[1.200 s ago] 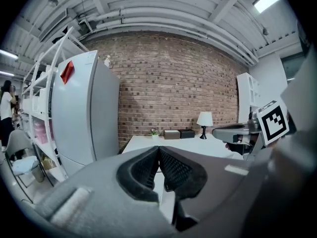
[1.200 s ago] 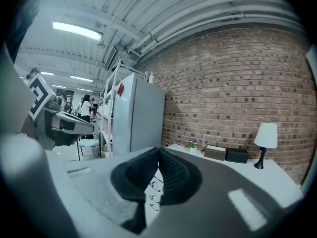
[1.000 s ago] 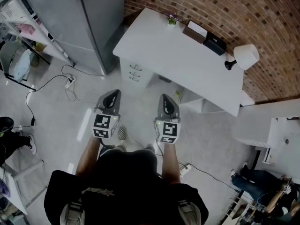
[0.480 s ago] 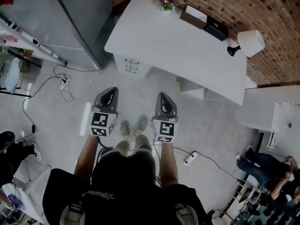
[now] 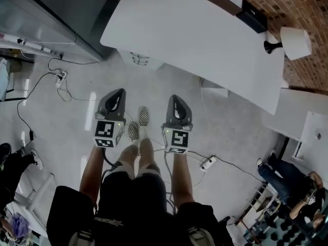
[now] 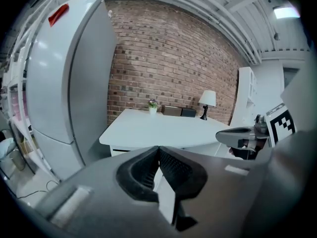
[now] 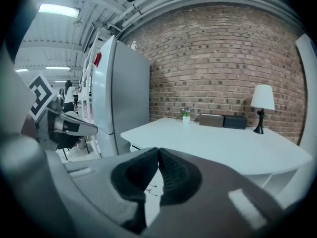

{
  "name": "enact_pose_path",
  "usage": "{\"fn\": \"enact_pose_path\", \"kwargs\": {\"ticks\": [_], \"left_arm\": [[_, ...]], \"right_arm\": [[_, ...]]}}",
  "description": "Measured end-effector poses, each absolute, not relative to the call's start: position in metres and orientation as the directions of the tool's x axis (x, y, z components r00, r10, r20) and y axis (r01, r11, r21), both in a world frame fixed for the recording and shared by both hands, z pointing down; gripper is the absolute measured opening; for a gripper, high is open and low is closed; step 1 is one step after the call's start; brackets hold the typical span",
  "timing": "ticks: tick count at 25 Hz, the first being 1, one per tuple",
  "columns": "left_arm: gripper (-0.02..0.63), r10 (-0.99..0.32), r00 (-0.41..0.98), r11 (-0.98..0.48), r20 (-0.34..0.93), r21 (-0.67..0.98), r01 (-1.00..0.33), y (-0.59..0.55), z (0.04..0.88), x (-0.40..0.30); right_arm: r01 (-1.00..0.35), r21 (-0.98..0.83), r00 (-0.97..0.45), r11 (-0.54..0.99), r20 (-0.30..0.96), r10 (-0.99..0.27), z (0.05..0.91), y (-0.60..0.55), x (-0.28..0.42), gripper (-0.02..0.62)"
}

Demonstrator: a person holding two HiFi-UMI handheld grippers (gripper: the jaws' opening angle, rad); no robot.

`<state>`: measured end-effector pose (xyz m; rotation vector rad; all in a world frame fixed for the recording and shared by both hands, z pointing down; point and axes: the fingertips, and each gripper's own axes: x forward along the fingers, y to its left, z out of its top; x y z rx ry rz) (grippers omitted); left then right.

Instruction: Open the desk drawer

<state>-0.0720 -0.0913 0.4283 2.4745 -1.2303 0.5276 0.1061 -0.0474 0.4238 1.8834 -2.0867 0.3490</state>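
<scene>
The white desk (image 5: pixel 200 35) stands against the brick wall, ahead of me. Its drawer unit (image 5: pixel 137 59) sits under the desk's left end, with small handles on the fronts, all closed. My left gripper (image 5: pixel 117 94) and right gripper (image 5: pixel 175 99) hang side by side over the floor, well short of the drawers. Both are shut with nothing between the pads. In the left gripper view the shut jaws (image 6: pixel 158 148) point at the desk (image 6: pixel 163 130). In the right gripper view the drawer handles (image 7: pixel 148 186) show just below the shut jaws (image 7: pixel 158 150).
A tall grey refrigerator (image 5: pixel 51 9) stands left of the desk. On the desk are a lamp (image 5: pixel 294 41), dark boxes (image 5: pixel 251 19) and a small plant (image 7: pixel 185 114). Cables and a power strip (image 5: pixel 207 163) lie on the floor. A seated person (image 5: pixel 292 178) is at the lower right.
Both grippers have sunk lower and moved towards the desk, still shut. The desk has slid up the head view as I stepped closer.
</scene>
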Motion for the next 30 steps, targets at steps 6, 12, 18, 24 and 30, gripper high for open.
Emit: {"fn": "enact_pose_path", "kwargs": {"ticks": [6, 12, 18, 24, 30], "left_arm": [[0.011, -0.682, 0.538, -0.554, 0.494, 0.13, -0.822, -0.106, 0.488, -0.066], [0.011, -0.697, 0.528, -0.539, 0.485, 0.131, -0.832, -0.114, 0.537, -0.06], [0.011, -0.686, 0.518, -0.525, 0.51, 0.146, -0.839, -0.123, 0.591, -0.059], [0.011, -0.681, 0.515, -0.515, 0.52, 0.16, -0.842, -0.137, 0.636, -0.056], [0.011, -0.677, 0.48, -0.425, 0.558, 0.236, -0.874, -0.157, 0.674, -0.059]], "right_arm": [[-0.99, 0.013, -0.122, 0.14, 0.415, -0.902, 0.481, -0.064, 0.107, 0.005], [-0.987, -0.008, -0.15, 0.162, 0.432, -0.889, 0.535, -0.074, 0.109, 0.005], [-0.985, -0.016, -0.163, 0.174, 0.442, -0.882, 0.584, -0.091, 0.112, 0.005], [-0.982, -0.011, -0.172, 0.189, 0.462, -0.87, 0.627, -0.102, 0.109, 0.005], [-0.981, -0.014, -0.176, 0.192, 0.47, -0.865, 0.646, -0.108, 0.11, 0.005]]}}
